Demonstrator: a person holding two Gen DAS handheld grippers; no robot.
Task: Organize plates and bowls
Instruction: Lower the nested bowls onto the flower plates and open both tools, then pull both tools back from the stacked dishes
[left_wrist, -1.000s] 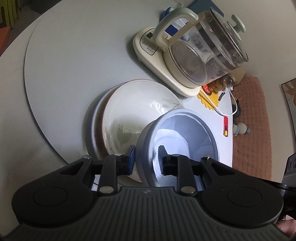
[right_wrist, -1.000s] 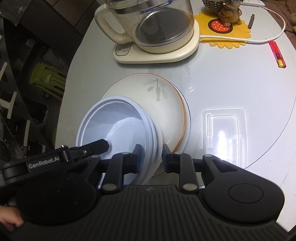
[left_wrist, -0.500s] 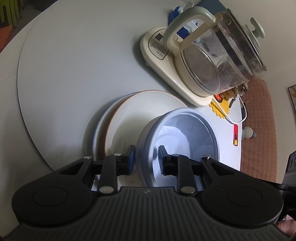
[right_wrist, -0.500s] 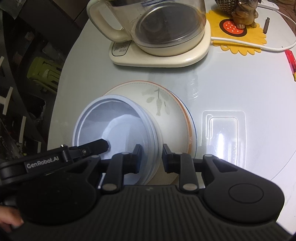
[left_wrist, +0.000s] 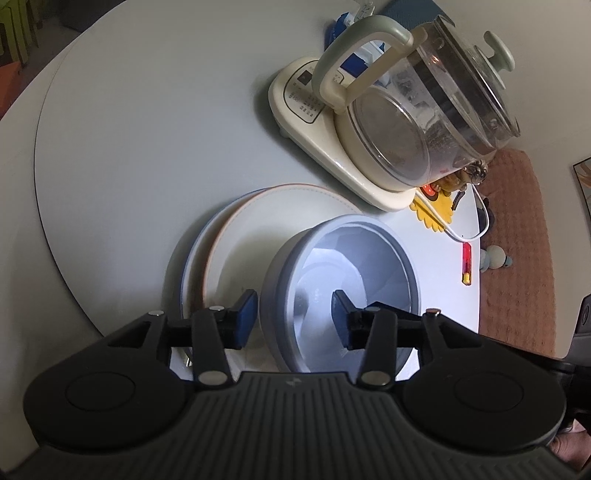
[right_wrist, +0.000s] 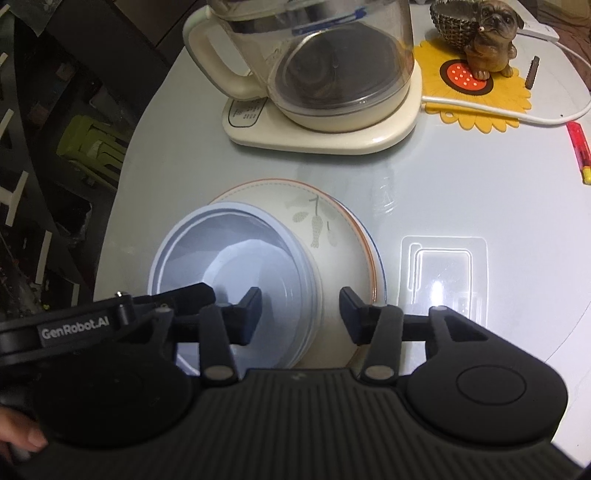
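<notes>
A stack of pale blue bowls (left_wrist: 343, 273) (right_wrist: 236, 273) rests on a cream plate with an orange rim (left_wrist: 251, 229) (right_wrist: 332, 251). That plate lies on a blue-rimmed plate (left_wrist: 188, 266). My left gripper (left_wrist: 293, 317) straddles the near rim of the bowls, jaws opening, and both pads stand off the wall. My right gripper (right_wrist: 301, 314) straddles the opposite rim, jaws also opening, with its pads clear of the rim. The left gripper's body (right_wrist: 74, 326) shows at the left of the right wrist view.
A glass kettle on a cream base (left_wrist: 406, 122) (right_wrist: 325, 85) stands just beyond the plates. Right of them lie a clear plastic tray (right_wrist: 443, 273), a red lighter (right_wrist: 578, 147), a white cable (right_wrist: 498, 110) and a sunflower mat with a dog figurine (right_wrist: 491, 40). The table edge (right_wrist: 122, 177) is at left.
Both grippers were shut on the bowls' rim and have now opened off it. The bowls sit on the plates, which lie a little nearer the kettle than before.
</notes>
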